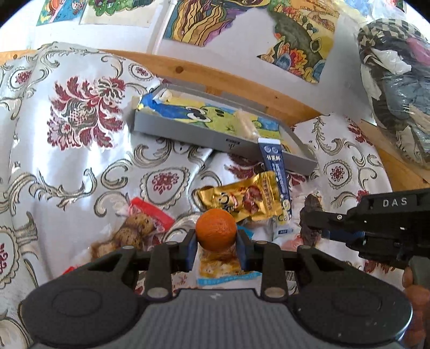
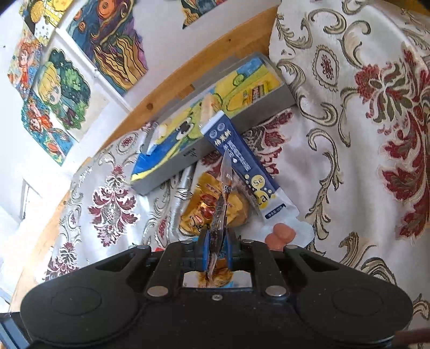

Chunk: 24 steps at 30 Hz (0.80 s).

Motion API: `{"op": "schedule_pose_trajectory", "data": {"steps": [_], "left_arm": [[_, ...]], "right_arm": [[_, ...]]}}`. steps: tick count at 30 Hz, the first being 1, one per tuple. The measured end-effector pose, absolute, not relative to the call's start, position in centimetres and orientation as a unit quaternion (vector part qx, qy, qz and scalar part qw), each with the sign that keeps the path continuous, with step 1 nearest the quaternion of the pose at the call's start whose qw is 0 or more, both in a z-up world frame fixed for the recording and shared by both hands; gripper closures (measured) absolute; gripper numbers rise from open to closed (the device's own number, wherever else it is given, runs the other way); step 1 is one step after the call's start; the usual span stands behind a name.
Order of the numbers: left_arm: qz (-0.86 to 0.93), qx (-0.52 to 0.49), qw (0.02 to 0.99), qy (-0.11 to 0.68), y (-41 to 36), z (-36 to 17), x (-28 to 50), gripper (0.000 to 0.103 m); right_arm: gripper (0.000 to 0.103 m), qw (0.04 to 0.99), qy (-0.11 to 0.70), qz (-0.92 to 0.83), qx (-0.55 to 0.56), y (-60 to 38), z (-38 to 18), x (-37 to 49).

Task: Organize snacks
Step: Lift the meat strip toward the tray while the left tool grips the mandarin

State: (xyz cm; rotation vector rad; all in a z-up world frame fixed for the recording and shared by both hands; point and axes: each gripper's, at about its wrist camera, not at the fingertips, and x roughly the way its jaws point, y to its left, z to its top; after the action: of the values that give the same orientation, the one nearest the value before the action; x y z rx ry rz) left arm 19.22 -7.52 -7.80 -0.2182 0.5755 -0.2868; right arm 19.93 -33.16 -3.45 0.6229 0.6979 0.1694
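A white brocade cloth (image 1: pixel 80 161) with red floral and grey scroll patterns covered the surface, and colourful drawings (image 1: pixel 209 21) hung on the white wall behind a bare wooden edge (image 1: pixel 215 75).

Through the left wrist camera I saw my left hand-held gripper (image 1: pixel 216 239) closed on a small round orange fruit (image 1: pixel 216 233), both blue pads pressed against its sides. Beyond it lay a gold snack packet (image 1: pixel 242 198), and to its left a clear red-topped bag of brown speckled eggs (image 1: pixel 137 228). At the far middle sat a grey tray (image 1: pixel 188 134) lined with a cartoon drawing, a dark blue stick packet (image 1: pixel 274 171) leaning over its near right corner. A yellow and blue wrapper (image 1: pixel 223 268) lay under the fruit. At the right edge I saw the right hand-held gripper (image 1: pixel 317 222), its body marked DAS, holding something dark. A bundle in clear plastic (image 1: pixel 397 86) sat at the far right.

Through the right wrist camera the right hand-held gripper (image 2: pixel 217 249) was clamped on a thin clear packet (image 2: pixel 221 204) with dark contents, seen edge-on and standing upright. Behind it lay the gold snack packet (image 2: pixel 209 204), the dark blue stick packet (image 2: pixel 242 161) resting against the grey tray (image 2: pixel 258 112), and a pinkish sausage-like snack in a clear wrapper (image 2: pixel 280 235) to the near right.
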Motion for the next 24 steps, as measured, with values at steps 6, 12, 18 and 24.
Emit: {"op": "schedule_pose_trajectory", "data": {"steps": [6, 12, 18, 24], "left_arm": [[-0.137, -0.109, 0.946, 0.272, -8.2, -6.4, 19.8, 0.070], [-0.137, -0.098, 0.952, 0.257, -9.1, -4.6, 21.2, 0.070], [-0.131, -0.088, 0.957, 0.243, -10.1, -3.0, 23.3, 0.070], [-0.118, -0.095, 0.960, 0.235, -10.7, -1.4, 26.7, 0.070]], "right_arm": [[0.091, 0.890, 0.321, 0.092, 0.312, -33.5, -2.6, 19.3], [0.091, 0.894, 0.291, 0.110, 0.323, -33.9, -1.1, 19.5], [0.091, 0.896, 0.269, 0.117, 0.334, -34.9, -0.6, 21.1], [0.091, 0.916, 0.226, 0.125, 0.308, -35.4, 0.7, 24.6]]}}
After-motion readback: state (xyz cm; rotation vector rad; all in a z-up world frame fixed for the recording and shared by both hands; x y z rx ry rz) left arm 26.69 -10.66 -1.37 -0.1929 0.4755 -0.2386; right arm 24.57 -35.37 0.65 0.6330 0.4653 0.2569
